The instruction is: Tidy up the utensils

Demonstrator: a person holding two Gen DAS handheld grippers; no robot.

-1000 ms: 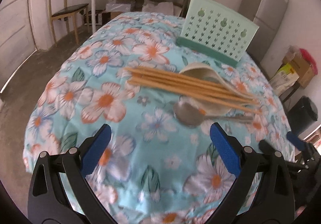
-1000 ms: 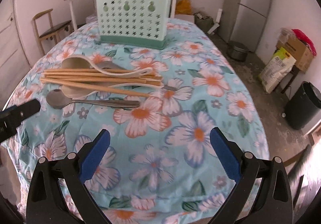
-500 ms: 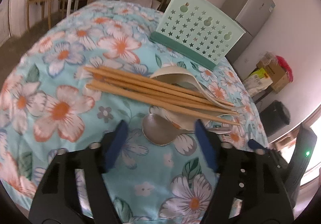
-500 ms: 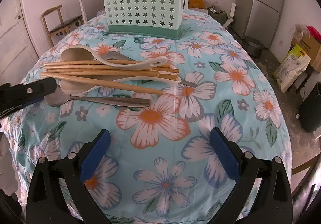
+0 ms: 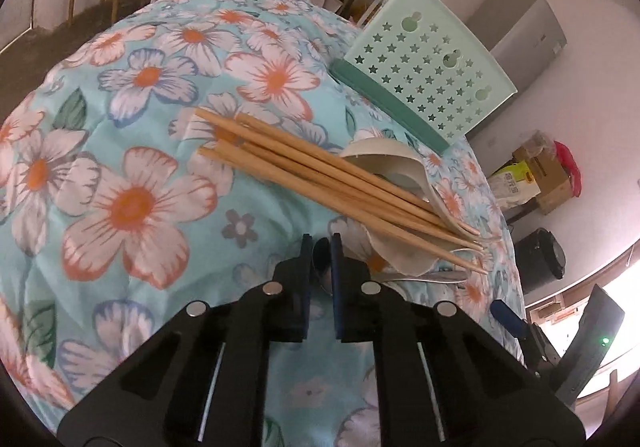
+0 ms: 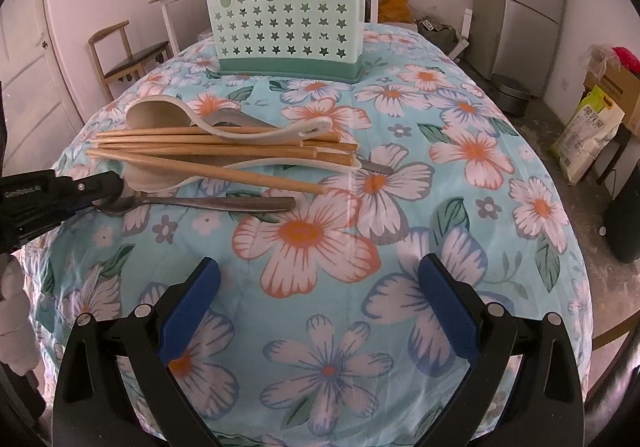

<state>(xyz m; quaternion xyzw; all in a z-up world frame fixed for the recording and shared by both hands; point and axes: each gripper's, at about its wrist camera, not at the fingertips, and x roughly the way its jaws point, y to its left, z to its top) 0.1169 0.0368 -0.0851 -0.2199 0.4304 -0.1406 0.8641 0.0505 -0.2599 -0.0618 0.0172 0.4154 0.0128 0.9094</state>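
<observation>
A metal spoon (image 6: 208, 203) lies on the floral tablecloth (image 6: 320, 231). My left gripper (image 5: 321, 247) is shut on the spoon's bowl (image 5: 321, 265); it also shows in the right wrist view (image 6: 102, 191) at the left. Several wooden chopsticks (image 5: 320, 175) lie across white ceramic spoons (image 5: 400, 175) just beyond; they also show in the right wrist view (image 6: 224, 151). A mint green utensil holder with star holes (image 6: 286, 27) stands upright at the far side, also in the left wrist view (image 5: 428, 75). My right gripper (image 6: 316, 307) is open and empty above the near cloth.
A wooden chair (image 6: 128, 55) and a side table (image 6: 176, 3) stand behind the table at left. A grey fridge (image 6: 532, 3) stands at the right, with boxes and bags (image 6: 596, 115) and a black bin (image 5: 540, 259) on the floor.
My left gripper moved forward and down onto the metal spoon's bowl and shut on it. My right gripper moved slightly closer to the utensils and stayed open.
</observation>
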